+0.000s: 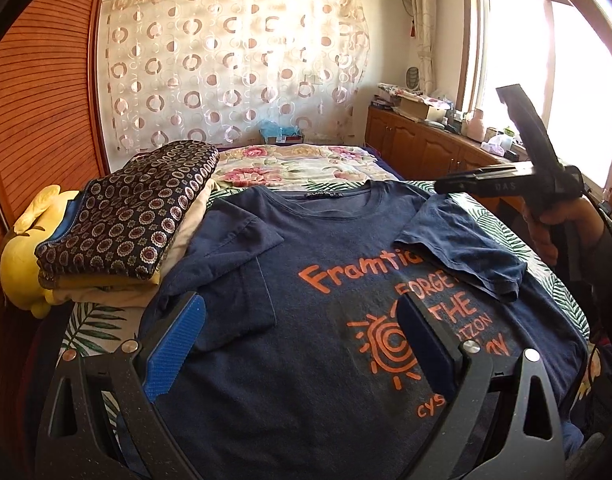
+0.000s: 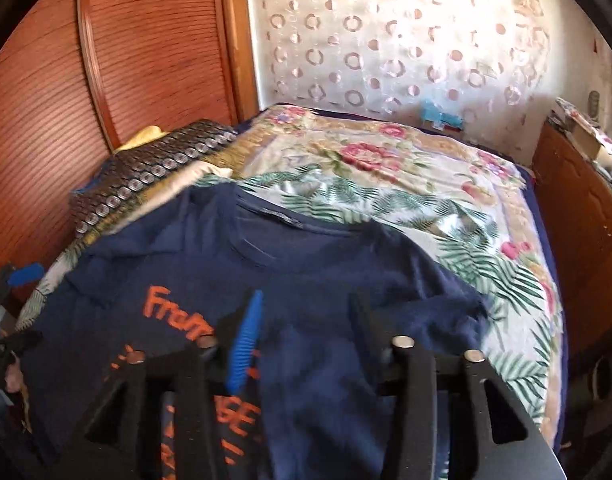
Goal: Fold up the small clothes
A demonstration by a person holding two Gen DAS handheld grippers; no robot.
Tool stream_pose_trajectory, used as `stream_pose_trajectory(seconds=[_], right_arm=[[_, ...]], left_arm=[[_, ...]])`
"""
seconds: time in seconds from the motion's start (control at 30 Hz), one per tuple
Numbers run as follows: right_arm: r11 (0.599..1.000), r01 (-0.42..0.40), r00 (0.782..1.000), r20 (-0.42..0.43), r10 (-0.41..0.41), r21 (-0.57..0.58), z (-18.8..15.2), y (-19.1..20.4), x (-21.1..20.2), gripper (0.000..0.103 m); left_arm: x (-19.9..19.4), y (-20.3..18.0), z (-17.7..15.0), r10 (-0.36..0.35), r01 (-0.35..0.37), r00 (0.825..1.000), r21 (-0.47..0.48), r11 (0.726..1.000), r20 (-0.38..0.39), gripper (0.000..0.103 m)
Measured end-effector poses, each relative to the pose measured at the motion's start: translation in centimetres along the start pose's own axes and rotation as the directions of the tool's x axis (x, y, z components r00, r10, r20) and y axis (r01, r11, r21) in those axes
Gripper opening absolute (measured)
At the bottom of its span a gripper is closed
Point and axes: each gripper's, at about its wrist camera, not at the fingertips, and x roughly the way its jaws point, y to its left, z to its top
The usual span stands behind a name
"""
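A: We're over the bed (image 1: 290,168), and the navy T-shirt (image 1: 306,320) lies flat on the leaf-print sheet (image 2: 486,280), front up, orange lettering showing, collar toward the far wall.

B: Both sleeves are turned in over the chest. The right sleeve (image 1: 462,248) lies across the start of the print.

A: What's crowding it? A stack of folded clothes (image 1: 126,216) sits at the shirt's left shoulder, dark circle-patterned piece on top, touching or just overlapping the left sleeve (image 1: 234,248).

B: And a yellow plush toy (image 1: 26,248) wedged behind that stack, against the slatted wooden wardrobe (image 1: 38,100).

A: Grippers now. The left gripper (image 1: 302,344) hangs over the shirt's lower half, jaws wide apart, nothing between them but cloth below.

B: The right gripper (image 2: 306,320) is above the right shoulder area, jaws parted, pads not pinching anything. The picture's a bit blurred.

A: From the left view you see it held up in a hand (image 1: 546,232) beside the window (image 1: 546,80).

B: Floral quilt (image 2: 386,160) further up the bed, ring-patterned curtain (image 1: 234,60) behind, cluttered wooden cabinet (image 1: 426,144) on the right.
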Motion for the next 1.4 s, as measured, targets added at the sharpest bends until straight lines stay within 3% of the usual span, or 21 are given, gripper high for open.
stream_pose_trajectory(seconds=[0.3, 0.43, 0.5, 0.67, 0.77, 1.07, 1.17, 1.4], right_arm=[[0.993, 0.118, 0.991, -0.073, -0.117, 0.021, -3.0, -4.3, 1.9, 0.049], [0.993, 0.095, 0.99, -0.111, -0.087, 0.068, -4.2, -5.9, 3.4, 0.049], [0.994, 0.094, 0.99, -0.112, -0.087, 0.059, -4.3, -6.1, 3.8, 0.049], [0.995, 0.091, 0.991, -0.101, -0.086, 0.04, -4.3, -6.2, 4.6, 0.049], [0.995, 0.092, 0.993, -0.078, -0.09, 0.025, -4.7, -6.1, 4.5, 0.05], [0.997, 0.077, 0.994, -0.077, -0.075, 0.024, -5.3, -6.6, 4.7, 0.054], [0.997, 0.074, 0.994, -0.077, -0.072, 0.025, -5.3, -6.6, 4.7, 0.055], [0.997, 0.074, 0.995, -0.076, -0.072, 0.025, -5.3, -6.5, 4.8, 0.056]], left_arm=[[3.3, 1.7, 2.3, 0.041, -0.039, 0.998, 0.06, 0.997, -0.042, 0.097], [4.9, 2.9, 3.3, 0.042, -0.038, 0.997, 0.061, 0.997, -0.063, 0.097], [5.9, 3.4, 4.2, 0.03, -0.027, 0.997, 0.053, 0.998, -0.072, 0.094], [8.8, 3.7, 5.9, 0.019, -0.01, 0.992, 0.073, 0.997, -0.128, 0.076], [11.1, 3.6, 6.8, 0.03, -0.013, 0.984, 0.098, 0.995, -0.176, 0.071], [17.5, 3.6, 8.2, 0.012, 0.013, 0.951, 0.079, 0.997, -0.31, 0.068], [18.5, 3.6, 7.9, 0.03, 0.002, 0.939, 0.093, 0.996, -0.342, 0.058], [18.4, 3.6, 7.0, 0.056, -0.007, 0.923, 0.13, 0.991, -0.382, 0.058]])
